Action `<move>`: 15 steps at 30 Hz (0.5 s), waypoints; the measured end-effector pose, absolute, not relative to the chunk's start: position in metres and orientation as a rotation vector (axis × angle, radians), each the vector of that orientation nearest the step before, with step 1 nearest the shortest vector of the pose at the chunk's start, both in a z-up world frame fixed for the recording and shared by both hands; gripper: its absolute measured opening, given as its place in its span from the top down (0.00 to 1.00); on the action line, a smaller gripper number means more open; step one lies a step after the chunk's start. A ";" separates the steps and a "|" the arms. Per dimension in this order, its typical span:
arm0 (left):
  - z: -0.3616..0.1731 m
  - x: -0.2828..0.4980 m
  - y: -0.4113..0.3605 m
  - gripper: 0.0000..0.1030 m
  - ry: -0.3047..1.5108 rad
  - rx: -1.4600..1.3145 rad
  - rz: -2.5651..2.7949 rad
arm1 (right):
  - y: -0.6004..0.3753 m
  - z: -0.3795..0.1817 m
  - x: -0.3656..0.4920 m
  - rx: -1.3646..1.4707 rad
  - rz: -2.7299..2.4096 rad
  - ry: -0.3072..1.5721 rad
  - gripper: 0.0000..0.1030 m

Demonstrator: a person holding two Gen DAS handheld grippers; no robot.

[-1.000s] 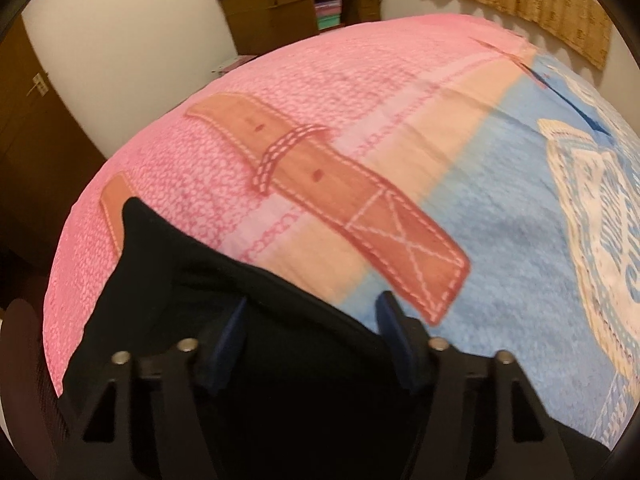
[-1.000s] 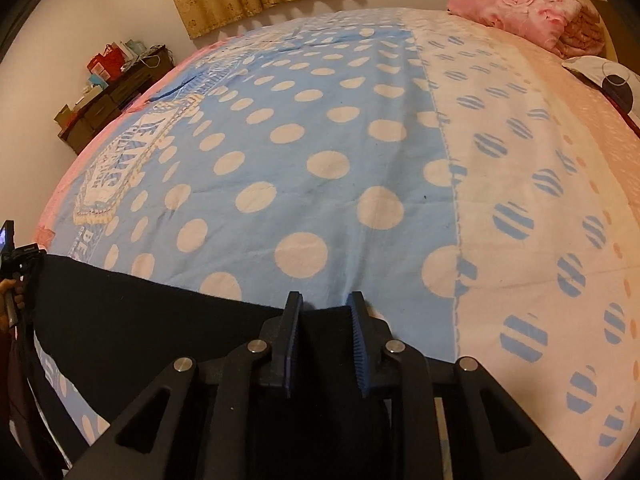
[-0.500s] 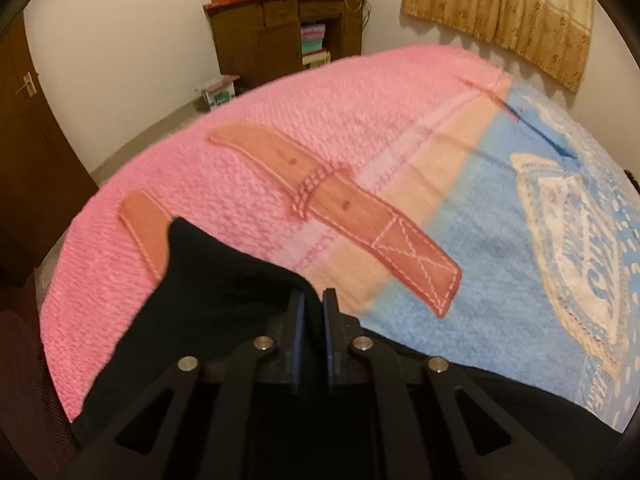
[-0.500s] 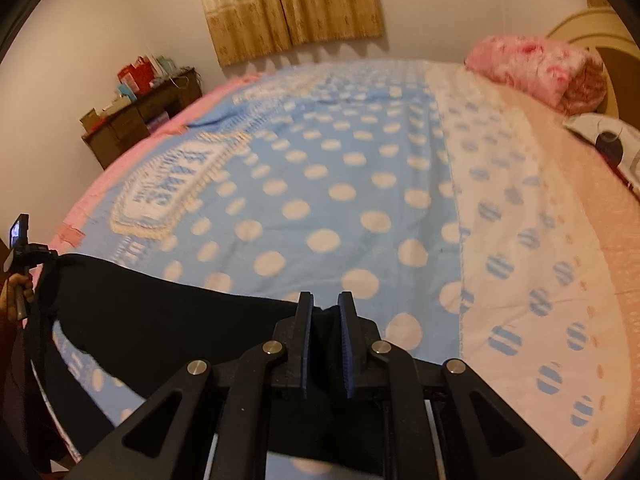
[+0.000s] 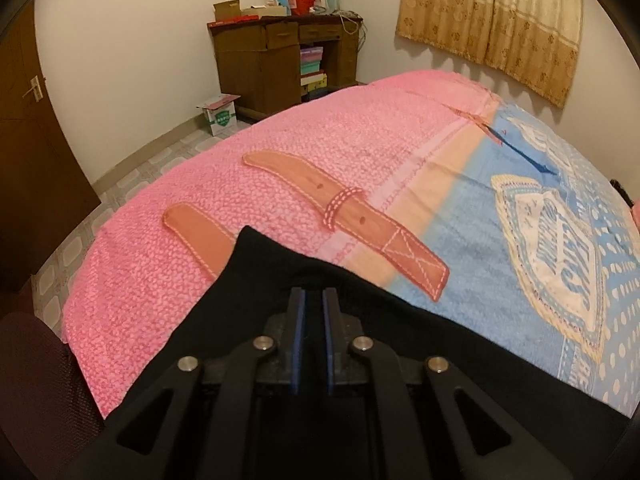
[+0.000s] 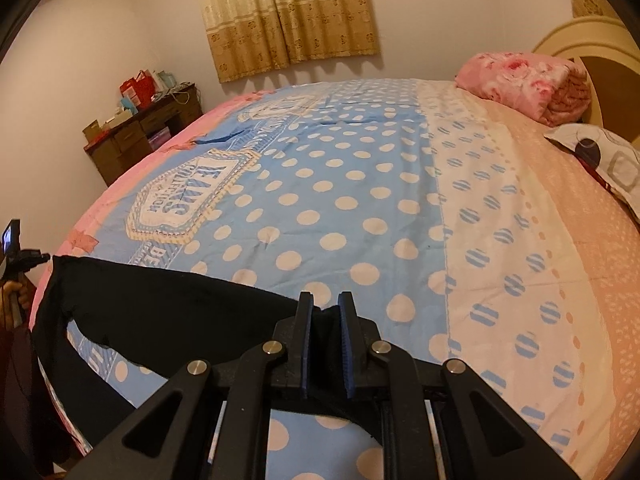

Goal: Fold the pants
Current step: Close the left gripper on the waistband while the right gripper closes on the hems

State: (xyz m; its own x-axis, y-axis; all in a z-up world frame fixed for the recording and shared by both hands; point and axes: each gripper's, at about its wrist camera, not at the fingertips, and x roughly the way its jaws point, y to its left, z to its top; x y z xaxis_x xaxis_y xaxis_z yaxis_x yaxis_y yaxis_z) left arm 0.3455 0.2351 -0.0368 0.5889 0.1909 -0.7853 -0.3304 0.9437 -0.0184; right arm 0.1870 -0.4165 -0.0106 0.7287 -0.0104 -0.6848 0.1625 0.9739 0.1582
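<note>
The black pants (image 5: 260, 272) hang lifted over the bed, held at two points along one edge. My left gripper (image 5: 314, 294) is shut on the fabric near the pants' left corner, above the pink part of the bed cover (image 5: 320, 140). My right gripper (image 6: 326, 304) is shut on a bunched fold of the same pants (image 6: 160, 300), which stretch as a dark band to the left over the blue dotted cover (image 6: 320, 184). At the band's far end a person's hand (image 6: 14, 292) shows at the frame's left edge. The lower part of the pants is hidden under the grippers.
A wooden desk (image 5: 280, 52) stacked with boxes stands by the far wall, with a cardboard box (image 5: 219, 114) on the tiled floor. A door (image 5: 24, 140) is on the left. A folded pink blanket (image 6: 524, 80) and a pillow (image 6: 600, 160) lie by the headboard.
The left jaws went from wide open to shut on the pants' edge. The right jaws narrowed on the fold. Both grippers rose and tipped up, lifting the fabric off the bed.
</note>
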 end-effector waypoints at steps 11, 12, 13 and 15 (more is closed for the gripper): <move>-0.060 0.363 0.216 0.51 0.961 -0.029 0.269 | -0.460 -0.030 0.188 0.389 -0.113 0.736 0.82; -0.062 0.365 0.215 0.51 0.966 -0.038 0.260 | -0.464 -0.033 0.190 0.405 -0.110 0.737 0.82; -0.065 0.366 0.214 0.51 0.974 -0.047 0.249 | -0.466 -0.035 0.193 0.407 -0.115 0.744 0.81; -0.070 0.370 0.212 0.51 0.986 -0.046 0.248 | -0.469 -0.041 0.200 0.414 -0.105 0.770 0.76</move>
